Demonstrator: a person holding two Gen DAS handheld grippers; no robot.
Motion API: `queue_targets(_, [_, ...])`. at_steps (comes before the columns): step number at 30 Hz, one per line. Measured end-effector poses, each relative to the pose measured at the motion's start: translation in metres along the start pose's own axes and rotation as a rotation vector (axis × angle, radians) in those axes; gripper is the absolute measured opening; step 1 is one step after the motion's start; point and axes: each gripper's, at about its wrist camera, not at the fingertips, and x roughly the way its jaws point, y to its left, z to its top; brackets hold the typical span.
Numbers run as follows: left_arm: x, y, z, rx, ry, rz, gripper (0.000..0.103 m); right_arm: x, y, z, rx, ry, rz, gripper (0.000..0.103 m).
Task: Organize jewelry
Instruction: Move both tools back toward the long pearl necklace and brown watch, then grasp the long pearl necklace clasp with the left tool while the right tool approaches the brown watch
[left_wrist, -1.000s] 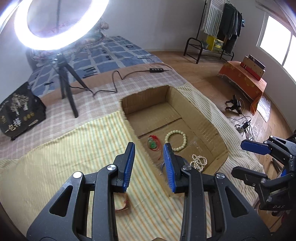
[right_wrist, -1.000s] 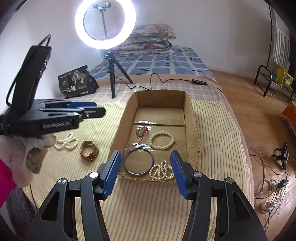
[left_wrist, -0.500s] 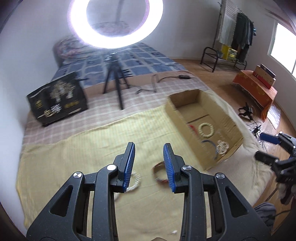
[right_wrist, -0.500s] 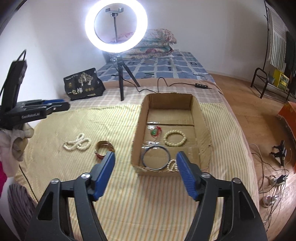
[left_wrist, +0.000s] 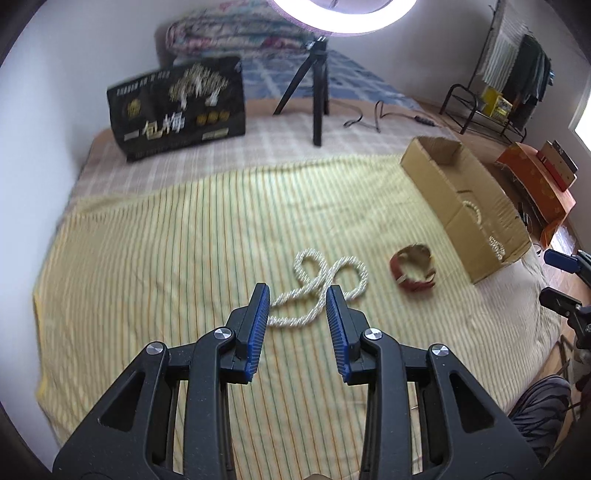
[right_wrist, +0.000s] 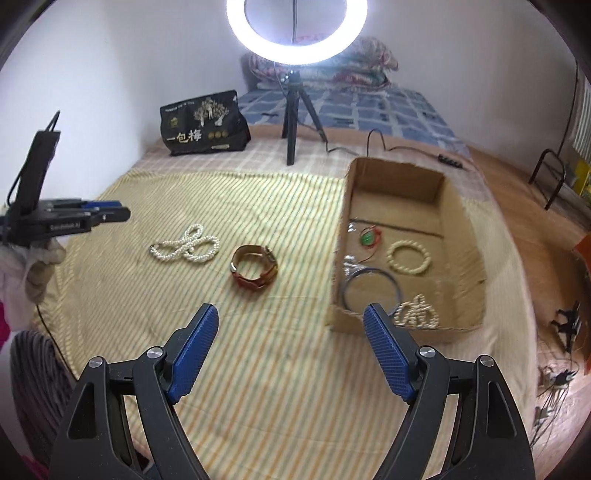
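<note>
The left gripper (left_wrist: 297, 314) hangs with fingers apart and empty above the pearl necklace (left_wrist: 319, 286), whose near loops they partly hide. The necklace lies on the striped cloth (right_wrist: 258, 199), left of the leather bracelet (right_wrist: 255, 267) and well apart from the cardboard box (right_wrist: 458, 221). The right gripper (right_wrist: 291, 347) is spread wide, empty. The box wall hides part of its beads (right_wrist: 417, 314).

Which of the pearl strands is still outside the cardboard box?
The long looped pearl necklace on the striped cloth, left of the brown bracelet; the other pearl strand lies inside the cardboard box.
</note>
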Motion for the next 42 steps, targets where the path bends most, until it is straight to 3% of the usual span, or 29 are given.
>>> queue_targets(5, [0.02,0.014,-0.008,-0.035,0.046,-0.01,0.031,0.024,0.0,0.006,0.091,0.053,0.056,0.08])
queue_targets(7, [0.028,0.017,-0.01,-0.038,0.063,-0.011,0.031,0.033,-0.001,0.009,0.125,0.077,0.068,0.069])
queue_targets(11, [0.043,0.023,-0.014,-0.043,0.094,-0.015,0.031,0.053,-0.001,0.015,0.18,0.126,0.089,0.062])
queue_targets(13, [0.05,0.025,-0.017,-0.041,0.108,-0.015,0.031,0.065,0.0,0.018,0.203,0.149,0.104,0.047])
queue_targets(17, [0.059,0.027,-0.019,-0.036,0.126,-0.019,0.031,0.084,0.003,0.024,0.226,0.179,0.114,0.042])
queue_targets(19, [0.063,0.029,-0.018,-0.038,0.13,-0.019,0.031,0.096,0.004,0.026,0.236,0.199,0.113,0.033])
queue_targets(28, [0.079,0.029,-0.016,-0.005,0.149,-0.021,0.031,0.129,0.007,0.032,0.232,0.254,0.053,0.027])
queue_targets(42, [0.108,0.001,-0.009,0.192,0.165,0.058,0.031,0.162,0.004,0.036,0.218,0.313,0.007,0.024])
